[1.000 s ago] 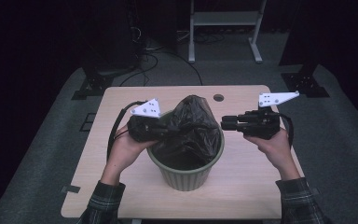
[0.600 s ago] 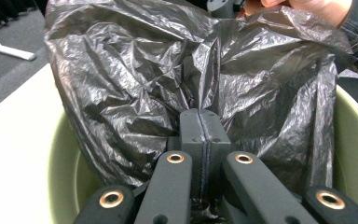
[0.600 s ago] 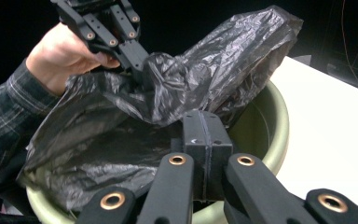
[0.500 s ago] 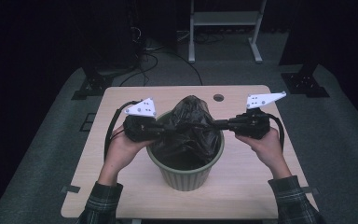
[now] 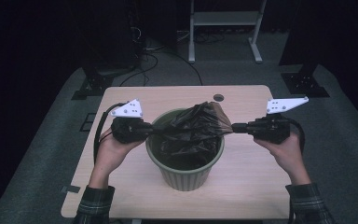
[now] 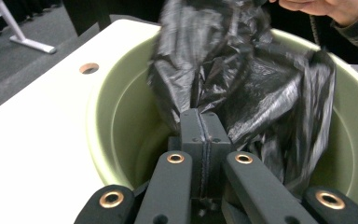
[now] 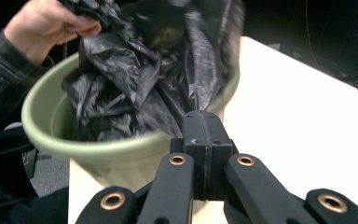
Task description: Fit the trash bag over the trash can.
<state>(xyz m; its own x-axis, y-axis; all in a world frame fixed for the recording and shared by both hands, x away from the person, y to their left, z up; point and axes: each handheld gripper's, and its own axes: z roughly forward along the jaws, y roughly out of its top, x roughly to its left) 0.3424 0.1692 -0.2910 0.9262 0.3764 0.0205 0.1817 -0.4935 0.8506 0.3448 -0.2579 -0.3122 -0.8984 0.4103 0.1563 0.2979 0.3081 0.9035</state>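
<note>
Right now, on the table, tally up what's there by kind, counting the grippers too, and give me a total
Green bucket: 1
Black plastic bag, partly inside the bucket and stretched between the grippers: 1
Handheld grippers: 2, the left gripper and the right gripper, each shut on the bag's edge
Total: 4

You will find no writing, label, brand, number or sign that can be read anywhere in these views.
</note>
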